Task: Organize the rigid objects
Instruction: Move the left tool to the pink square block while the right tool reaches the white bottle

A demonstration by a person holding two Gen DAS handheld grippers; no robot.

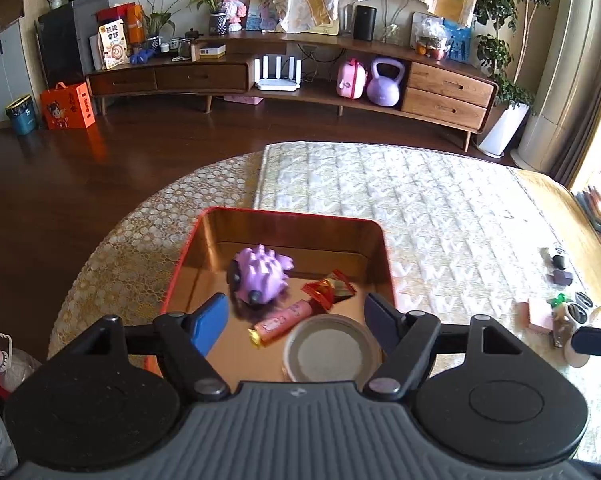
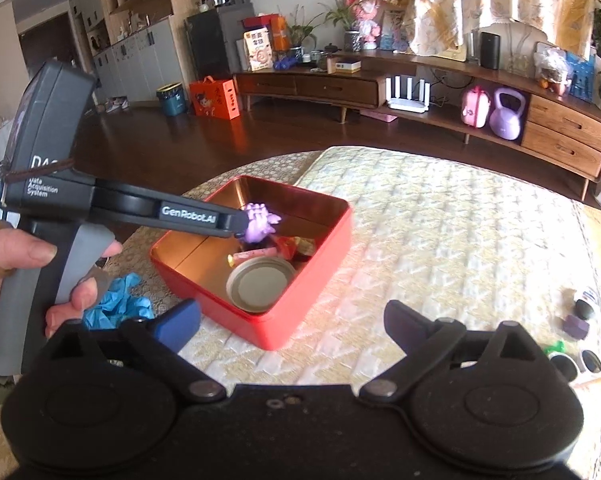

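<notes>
Hovering spread-fingered, left gripper point(image 1: 296, 320) over the red tin point(image 1: 180, 276); blurred purple toy point(image 1: 262, 274) at 12 (falling?); right gripper point(image 2: 292, 326) unclenched, empty.

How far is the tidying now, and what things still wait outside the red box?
Done: the red box already holds a round lid, a pink tube and red wrappers. In hand: the purple toy sits in the box ahead of the open left gripper, apparently just released. Left: several small items lie on the quilted mat at the right; the right gripper is open and holds nothing.
</notes>
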